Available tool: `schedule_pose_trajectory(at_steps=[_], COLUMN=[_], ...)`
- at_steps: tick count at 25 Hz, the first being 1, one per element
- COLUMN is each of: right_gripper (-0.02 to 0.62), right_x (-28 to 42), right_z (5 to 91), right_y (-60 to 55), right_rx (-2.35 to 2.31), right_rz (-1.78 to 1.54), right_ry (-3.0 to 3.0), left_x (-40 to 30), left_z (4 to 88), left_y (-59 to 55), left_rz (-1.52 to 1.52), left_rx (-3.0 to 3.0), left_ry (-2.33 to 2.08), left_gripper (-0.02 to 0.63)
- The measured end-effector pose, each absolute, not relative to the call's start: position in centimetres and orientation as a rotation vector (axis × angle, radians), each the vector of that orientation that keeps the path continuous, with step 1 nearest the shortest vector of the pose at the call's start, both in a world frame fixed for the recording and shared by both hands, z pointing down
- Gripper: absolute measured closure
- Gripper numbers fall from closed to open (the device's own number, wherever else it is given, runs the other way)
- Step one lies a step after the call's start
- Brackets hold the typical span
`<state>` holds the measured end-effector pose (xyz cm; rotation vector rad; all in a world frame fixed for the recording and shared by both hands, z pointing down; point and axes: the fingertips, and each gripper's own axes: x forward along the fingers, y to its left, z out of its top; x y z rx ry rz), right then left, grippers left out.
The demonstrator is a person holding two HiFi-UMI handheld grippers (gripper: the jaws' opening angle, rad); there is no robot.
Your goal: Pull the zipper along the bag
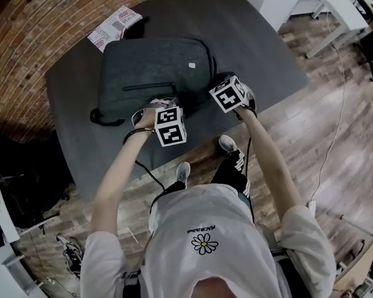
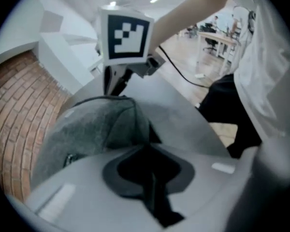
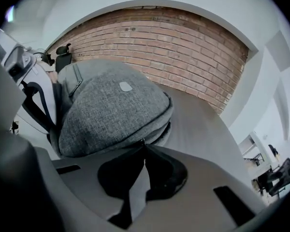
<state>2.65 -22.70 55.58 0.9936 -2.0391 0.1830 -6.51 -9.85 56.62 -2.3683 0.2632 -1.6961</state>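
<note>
Grey cloth bag [image 1: 155,73] lies flat on the dark desk [image 1: 248,42], right in front of both grippers. The left gripper [image 2: 147,148] is squeezed onto the bag's near edge, I think to stop the bag from sliding. The right gripper [image 3: 143,145] is pinched tight at the corner seam, with a tiny shiny zipper pull [image 3: 142,141] at its tips. It looks ready to drag the zipper along.
</note>
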Motion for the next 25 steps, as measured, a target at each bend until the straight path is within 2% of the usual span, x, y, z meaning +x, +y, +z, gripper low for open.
schedule_pose_trajectory(at_steps=[4,6,9,10,11,12,13,16,25], right_gripper=[0.586,0.586,0.588,0.588,0.588,0.588,0.588,0.588,0.592], right_x=[3.2,3.1,3.3,3.5,3.6,3.7,3.8,3.9,4.0], right_z=[55.2,55.2,55.4,55.5,55.6,55.7,55.7,56.0,55.6], right_y=[-24.6,-24.7,-24.6,-24.5,-24.4,-24.3,-24.2,-23.7,-22.3], right_rx=[0.977,0.971,0.966,0.962,0.956,0.946,0.934,0.899,0.746], right_rz=[0.142,0.127,0.127,0.129,0.127,0.119,0.107,0.08,0.104], right_ry=[-2.033,-2.029,-2.021,-2.017,-2.012,-2.005,-1.997,-1.974,-1.938], left_x=[-5.6,-6.2,-8.6,-10.1,-11.9,-14.1,-16.2,-19.4,-18.8], left_z=[54.1,52.1,47.9,46.5,45.3,44.7,44.7,46.2,47.6], left_y=[-10.8,-11.1,-13.4,-14.9,-16.7,-18.6,-20.2,-22.3,-22.4], left_rz=[-1.526,-1.444,-1.335,-1.331,-1.353,-1.399,-1.46,-1.556,-1.545], left_rx=[-2.517,-2.542,-2.479,-2.416,-2.324,-2.224,-2.149,-2.216,-2.233], left_ry=[0.398,0.46,0.627,0.707,0.791,0.863,0.91,0.936,0.979], left_gripper=[0.543,0.503,0.497,0.499,0.53,0.588,0.604,0.604,0.606])
